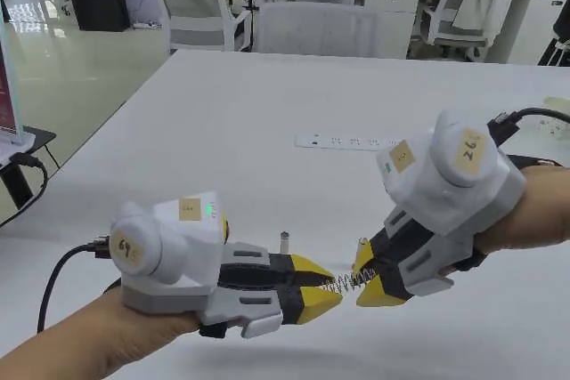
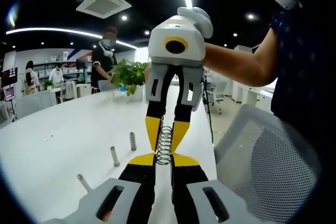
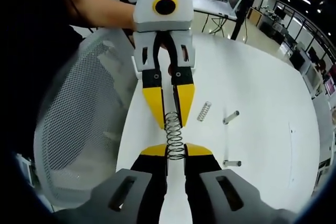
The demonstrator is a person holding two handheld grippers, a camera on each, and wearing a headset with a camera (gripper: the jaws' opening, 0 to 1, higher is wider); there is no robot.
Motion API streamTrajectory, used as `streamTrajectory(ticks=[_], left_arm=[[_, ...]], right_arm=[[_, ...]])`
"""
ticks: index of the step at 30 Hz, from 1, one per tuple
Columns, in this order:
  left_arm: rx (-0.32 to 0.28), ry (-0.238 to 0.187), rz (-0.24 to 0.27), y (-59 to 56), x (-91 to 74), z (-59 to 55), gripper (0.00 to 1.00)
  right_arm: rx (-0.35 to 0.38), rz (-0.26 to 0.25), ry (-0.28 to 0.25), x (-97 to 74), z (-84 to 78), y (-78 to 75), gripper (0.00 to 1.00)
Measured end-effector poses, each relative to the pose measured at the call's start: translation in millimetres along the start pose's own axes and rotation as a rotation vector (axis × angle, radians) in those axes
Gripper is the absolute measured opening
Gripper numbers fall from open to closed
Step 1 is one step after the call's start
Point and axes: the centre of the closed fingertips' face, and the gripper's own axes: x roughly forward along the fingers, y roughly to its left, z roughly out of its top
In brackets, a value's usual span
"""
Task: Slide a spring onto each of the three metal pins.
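Head view: the spring (image 1: 344, 281) spans the gap between the two grippers over the near part of the white table (image 1: 223, 131). The left gripper (image 1: 328, 289) is clamped on its left end and the right gripper (image 1: 363, 278) on its right end. Just behind it two metal pins stand upright, the left pin (image 1: 285, 242) apart from the grippers and the right pin (image 1: 362, 245) just beside the right gripper's jaws. In the left gripper view, the farthest pin (image 2: 133, 141) of a row looks ribbed, perhaps wearing a spring; it is too small to be sure. A power strip (image 1: 347, 141) lies farther back.
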Motion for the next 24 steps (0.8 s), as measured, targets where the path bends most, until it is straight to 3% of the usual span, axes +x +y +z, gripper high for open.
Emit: streamTrajectory(ticks=[13, 24], left_arm=[[0.009, 0.02, -0.015, -2.4, 3.0, -4.2, 0.03], [0.005, 0.022, -0.017, -2.8, 4.1, -4.9, 0.03]], right_arm=[[-0.017, 0.017, -0.059, -7.3, 27.7, 5.7, 0.09], [-0.025, 0.021, -0.043, -6.0, 31.4, 6.4, 0.08]])
